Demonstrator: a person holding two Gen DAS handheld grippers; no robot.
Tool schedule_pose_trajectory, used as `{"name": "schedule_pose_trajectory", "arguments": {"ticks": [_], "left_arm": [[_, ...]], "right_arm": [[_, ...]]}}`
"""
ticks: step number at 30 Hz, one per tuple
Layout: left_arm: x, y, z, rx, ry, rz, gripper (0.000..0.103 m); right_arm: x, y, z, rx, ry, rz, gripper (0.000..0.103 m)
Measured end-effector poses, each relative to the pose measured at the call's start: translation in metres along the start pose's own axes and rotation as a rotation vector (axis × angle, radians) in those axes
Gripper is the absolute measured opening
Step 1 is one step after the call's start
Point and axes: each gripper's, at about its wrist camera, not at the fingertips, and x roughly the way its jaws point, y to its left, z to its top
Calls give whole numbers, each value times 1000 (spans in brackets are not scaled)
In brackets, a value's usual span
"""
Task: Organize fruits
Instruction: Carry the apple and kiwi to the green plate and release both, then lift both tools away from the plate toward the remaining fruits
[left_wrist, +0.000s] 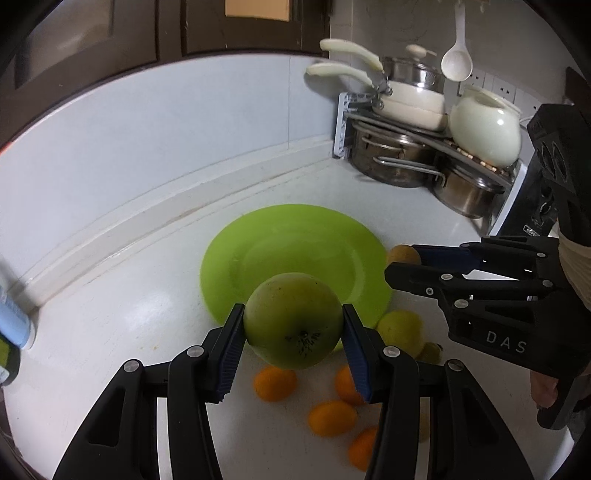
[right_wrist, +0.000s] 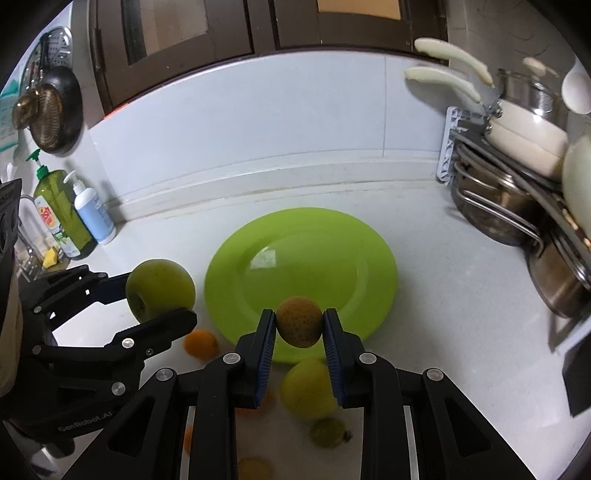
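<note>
The white surface (right_wrist: 443, 295) carries everything you see; the green plate (right_wrist: 301, 273) at its centre serves as the landmark. Behind and to the right of the plate stands the pot rack (left_wrist: 424, 147) with its steel pots and cream pans. Behind and to the left of the plate stand the soap bottles (right_wrist: 74, 214), against the wall. Your left tool (left_wrist: 293, 325) is clamped on the green apple (left_wrist: 293, 320), held above the plate's near-left rim. Your right tool (right_wrist: 300, 325) is clamped on a small brown-speckled fruit (right_wrist: 300, 321), held above the plate's near rim. On the surface just in front of the plate lies a yellow-green fruit (right_wrist: 308, 387), with a smaller olive fruit (right_wrist: 327, 432) beyond it. Several small orange fruits (left_wrist: 275, 384) lie scattered on the surface in front of the plate, apart from one another
</note>
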Motion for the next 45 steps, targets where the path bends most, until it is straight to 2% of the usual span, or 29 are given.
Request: {"name": "schedule_pose_trajectory", "arguments": {"ticks": [15,26,29,30,38,40,45], "left_arm": [[74,17,17,2,127,-21,50],[93,19,8,0,182,-20,50],[85,20,9,-10,155,-18,54],[82,19,10,-10,142,-4,58],[43,14,9,-11,58,35,67],[30,11,9,-10,34,40,72],[-4,6,5,-9,-28,42,76]], "right_arm": [[68,-20,18,5,140,43,27],[92,-24,15,-12,209,55,29],[90,-25,16,-2,199,48,39],[86,-25,15,-2,190,42,39],[52,-22,13,13,117,-5,40],[40,-19,12,14,92,-21,44],[8,-8,7,11,23,-54,50]]}}
